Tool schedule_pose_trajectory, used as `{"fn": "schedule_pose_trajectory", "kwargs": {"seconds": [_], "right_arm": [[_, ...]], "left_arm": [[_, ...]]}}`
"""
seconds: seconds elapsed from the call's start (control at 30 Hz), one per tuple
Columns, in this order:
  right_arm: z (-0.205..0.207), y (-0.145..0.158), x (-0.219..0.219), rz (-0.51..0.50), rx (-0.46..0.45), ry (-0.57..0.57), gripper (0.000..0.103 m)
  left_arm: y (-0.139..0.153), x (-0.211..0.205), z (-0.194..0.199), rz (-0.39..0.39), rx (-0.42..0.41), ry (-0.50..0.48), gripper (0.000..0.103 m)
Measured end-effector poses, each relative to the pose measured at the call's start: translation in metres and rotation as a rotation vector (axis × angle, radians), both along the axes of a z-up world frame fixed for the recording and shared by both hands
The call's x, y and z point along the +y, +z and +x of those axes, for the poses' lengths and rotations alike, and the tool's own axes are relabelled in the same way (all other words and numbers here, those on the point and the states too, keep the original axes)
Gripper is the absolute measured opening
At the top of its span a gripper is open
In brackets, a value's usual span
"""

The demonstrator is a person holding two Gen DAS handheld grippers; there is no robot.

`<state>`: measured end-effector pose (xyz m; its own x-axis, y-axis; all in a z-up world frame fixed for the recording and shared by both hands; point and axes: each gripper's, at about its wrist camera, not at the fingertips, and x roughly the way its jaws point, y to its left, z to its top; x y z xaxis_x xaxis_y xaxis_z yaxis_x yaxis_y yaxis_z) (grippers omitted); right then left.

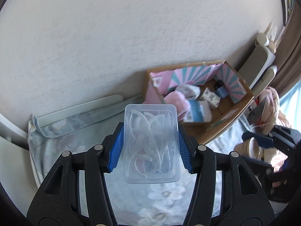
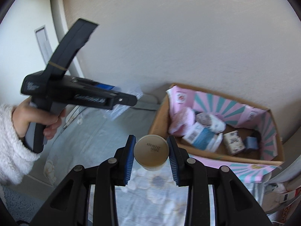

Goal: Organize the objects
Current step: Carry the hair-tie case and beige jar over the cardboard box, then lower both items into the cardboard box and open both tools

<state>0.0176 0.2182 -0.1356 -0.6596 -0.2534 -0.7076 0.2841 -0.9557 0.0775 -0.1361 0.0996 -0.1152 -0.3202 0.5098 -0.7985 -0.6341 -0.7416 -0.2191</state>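
My left gripper (image 1: 150,148) is shut on a clear plastic box (image 1: 151,143) of white floss picks, held above the floral bed sheet (image 1: 165,197). My right gripper (image 2: 151,151) is shut on a small round beige jar (image 2: 151,152), its bottom with a printed code facing the camera. The cardboard box (image 1: 242,101) with a pink and teal lining lies ahead to the right and holds several bottles, tubes and small cartons. In the right wrist view the same cardboard box (image 2: 160,118) sits right of the jar, and the left gripper (image 2: 129,99) hovers at the left in a hand.
A textured white wall (image 1: 131,37) runs behind the bed. Grey cushioned items (image 1: 257,64) lean beyond the cardboard box, with pink fabric (image 1: 270,103) beside it. A person's hand with a fluffy white sleeve (image 2: 11,141) is at the left. A pale door frame (image 2: 56,18) stands behind.
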Motion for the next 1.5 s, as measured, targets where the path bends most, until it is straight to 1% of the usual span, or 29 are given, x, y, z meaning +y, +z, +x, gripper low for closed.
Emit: {"fn": "schedule_pose_trajectory", "kwargs": {"seconds": [0.23,0.37,0.53,0.73,0.83,1.03,1.17,1.3,1.43,1.5], "right_arm": [[-0.017,0.029,0.062,-0.016,0.006,-0.066,0.031],[-0.028,0.037,0.103,-0.014,0.004,-0.107,0.032],[-0.038,0.041,0.149,-0.014,-0.013,-0.147,0.031],[-0.057,0.036,0.194,-0.017,-0.053,-0.169,0.031],[-0.067,0.033,0.206,-0.010,-0.070,-0.162,0.032],[-0.102,0.025,0.222,-0.013,-0.107,-0.132,0.031],[-0.122,0.021,0.221,-0.008,-0.132,-0.107,0.031],[-0.143,0.010,0.215,-0.007,-0.168,-0.081,0.031],[-0.156,0.000,0.212,-0.014,-0.206,-0.092,0.031],[-0.161,-0.006,0.213,-0.039,-0.234,-0.100,0.031]], "left_arm": [[0.018,0.037,0.015,0.029,0.012,0.018,0.050],[0.022,0.061,0.021,0.041,0.014,0.023,0.050],[0.024,0.095,0.027,0.051,0.011,0.025,0.050],[0.015,0.131,0.029,0.053,-0.003,0.037,0.050],[0.009,0.145,0.028,0.048,-0.013,0.048,0.050],[-0.005,0.170,0.020,0.024,-0.031,0.065,0.050],[-0.015,0.184,0.012,-0.004,-0.042,0.070,0.050],[-0.028,0.196,0.002,-0.033,-0.059,0.079,0.050],[-0.041,0.202,-0.004,-0.064,-0.082,0.082,0.050],[-0.045,0.205,-0.004,-0.077,-0.087,0.082,0.050]]}}
